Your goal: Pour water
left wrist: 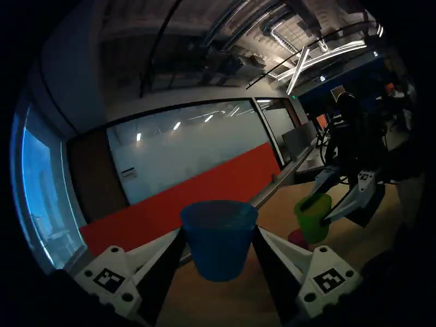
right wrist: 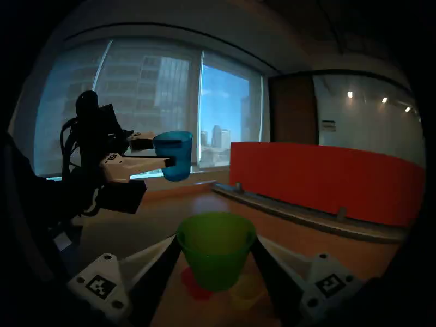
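Left tongs [left wrist: 219, 240] are clamped on a blue cup [left wrist: 219, 259], both fingers pressed on its tapered sides, cup upright, clear of the wooden desk [left wrist: 218, 302]. Right tongs [right wrist: 216, 245] are clamped the same way on a green cup [right wrist: 216, 264], upright, smooth plastic, round rim. A red item [right wrist: 192, 286] and a yellow item [right wrist: 246, 293], kind unclear, are seen on the desk just below the green cup. The cups are apart, blue one up-left of the right tongs. Bare desk is seen ahead, up to a red panel [right wrist: 327, 174].
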Available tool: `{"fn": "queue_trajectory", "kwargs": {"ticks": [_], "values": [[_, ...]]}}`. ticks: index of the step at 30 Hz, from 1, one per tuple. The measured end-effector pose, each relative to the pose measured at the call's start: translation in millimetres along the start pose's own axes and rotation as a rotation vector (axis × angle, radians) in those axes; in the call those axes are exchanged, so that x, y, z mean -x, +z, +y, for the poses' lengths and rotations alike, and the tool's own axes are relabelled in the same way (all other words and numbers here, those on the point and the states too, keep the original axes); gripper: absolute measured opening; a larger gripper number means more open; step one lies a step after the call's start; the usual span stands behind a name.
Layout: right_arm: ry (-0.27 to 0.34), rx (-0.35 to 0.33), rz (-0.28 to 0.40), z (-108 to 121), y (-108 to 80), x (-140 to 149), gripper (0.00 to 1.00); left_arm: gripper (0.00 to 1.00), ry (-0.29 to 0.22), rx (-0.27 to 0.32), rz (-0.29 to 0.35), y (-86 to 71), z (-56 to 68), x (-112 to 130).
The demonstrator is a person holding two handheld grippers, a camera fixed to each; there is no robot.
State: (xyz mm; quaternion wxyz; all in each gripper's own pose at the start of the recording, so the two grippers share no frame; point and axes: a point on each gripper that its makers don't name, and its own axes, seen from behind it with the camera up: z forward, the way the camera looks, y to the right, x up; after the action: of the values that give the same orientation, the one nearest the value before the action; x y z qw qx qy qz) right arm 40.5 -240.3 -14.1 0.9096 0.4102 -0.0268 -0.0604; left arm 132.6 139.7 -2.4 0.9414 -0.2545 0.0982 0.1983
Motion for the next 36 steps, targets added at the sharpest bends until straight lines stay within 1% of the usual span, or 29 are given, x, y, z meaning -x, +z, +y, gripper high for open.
{"fn": "queue_trajectory", "kwargs": {"ticks": [3, 13, 24, 30, 36], "values": [[-0.003, -0.01, 0.002, -3.4, 2.8, -0.3, 0.91, 0.83, 0.036, -0.005, 0.002, 1.1, -0.8, -4.1], [0.0, -0.041, 0.002, -14.3, 13.1, 0.8, 0.91, 0.83, 0.149, -0.006, 0.007, 5.3, 2.6, -16.4], [0.007, -0.07, -0.003, -22.7, 22.1, 5.5, 0.91, 0.83, 0.246, -0.013, 0.003, 9.1, 2.0, -25.8], [0.008, -0.085, -0.005, -27.8, 26.5, 6.6, 0.91, 0.83, 0.286, -0.003, 0.01, 9.4, 5.3, -33.2], [0.009, -0.1, -0.007, -33.3, 31.7, 6.8, 0.91, 0.83, 0.342, 0.002, 0.012, 10.8, 8.3, -39.9]]}}
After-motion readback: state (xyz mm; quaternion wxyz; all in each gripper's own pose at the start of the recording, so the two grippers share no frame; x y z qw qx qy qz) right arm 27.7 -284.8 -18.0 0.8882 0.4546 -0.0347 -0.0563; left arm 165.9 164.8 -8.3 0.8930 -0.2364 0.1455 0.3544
